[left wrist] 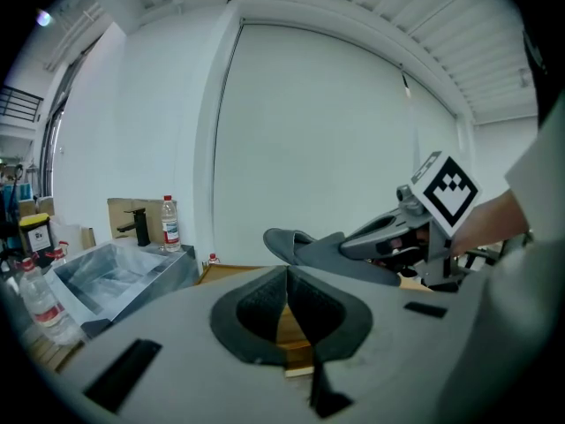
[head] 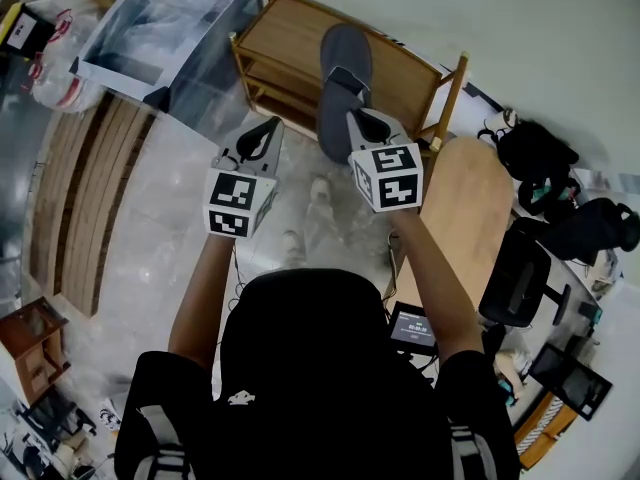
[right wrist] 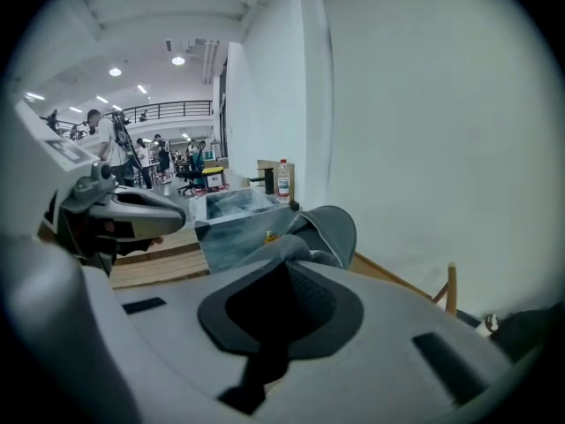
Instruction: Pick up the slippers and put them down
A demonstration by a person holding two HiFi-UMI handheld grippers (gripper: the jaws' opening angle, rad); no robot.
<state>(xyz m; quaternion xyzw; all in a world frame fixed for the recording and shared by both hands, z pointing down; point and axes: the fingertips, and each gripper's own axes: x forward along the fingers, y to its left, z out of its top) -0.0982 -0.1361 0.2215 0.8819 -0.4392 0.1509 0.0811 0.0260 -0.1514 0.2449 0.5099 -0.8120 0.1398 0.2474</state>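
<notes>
Slippers [head: 343, 68]: grey, clenched in right claw [head: 360, 120], held in the air above wooden rack [head: 290, 40]. Left claw [head: 266, 130]: pinched closed, nothing in it. Pick-up judged done; putting down not yet done.

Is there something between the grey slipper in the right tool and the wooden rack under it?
Nothing visible stands between them. The grey slipper, clamped in the right tool, hangs above the bare top of the wooden rack. The left tool is shut, empty and off to the side.
</notes>
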